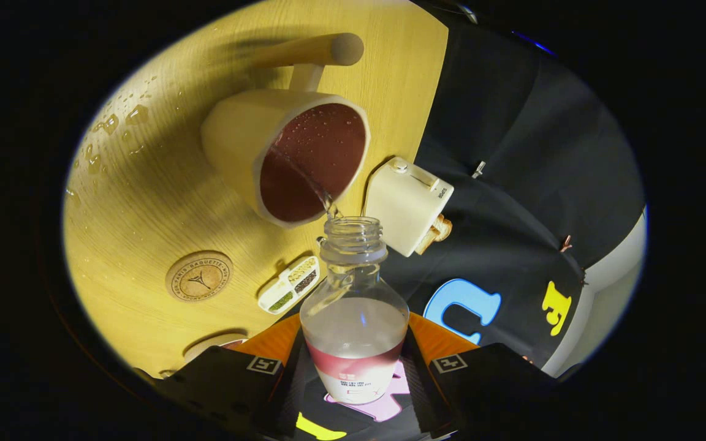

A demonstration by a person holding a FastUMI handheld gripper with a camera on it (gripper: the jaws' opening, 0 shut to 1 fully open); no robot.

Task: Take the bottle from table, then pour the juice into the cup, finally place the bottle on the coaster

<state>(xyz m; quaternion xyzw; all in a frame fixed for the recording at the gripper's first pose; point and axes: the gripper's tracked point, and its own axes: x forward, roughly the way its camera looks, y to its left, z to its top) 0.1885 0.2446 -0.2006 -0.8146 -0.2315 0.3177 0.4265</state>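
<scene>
My gripper (354,373) is shut on a clear uncapped bottle (354,318), one finger on each side of its labelled lower body. The whole view is rolled over, so the bottle is tipped. Clear liquid fills part of it, and a thin stream leaves its mouth (353,228) and arcs into the cream cup (295,153) just beyond. The cup's inside is dark reddish-brown and beaded with droplets. A round cork coaster (199,275) with a printed emblem lies on the yellow wooden table (144,202), beside the bottle and nearer to me than the cup.
A wooden peg stand (313,55) rises behind the cup. A cream toaster-like box (408,205) sits at the table's edge by the bottle mouth. A small divided white tray (288,285) lies between coaster and bottle. Water drops (111,122) dot the far table.
</scene>
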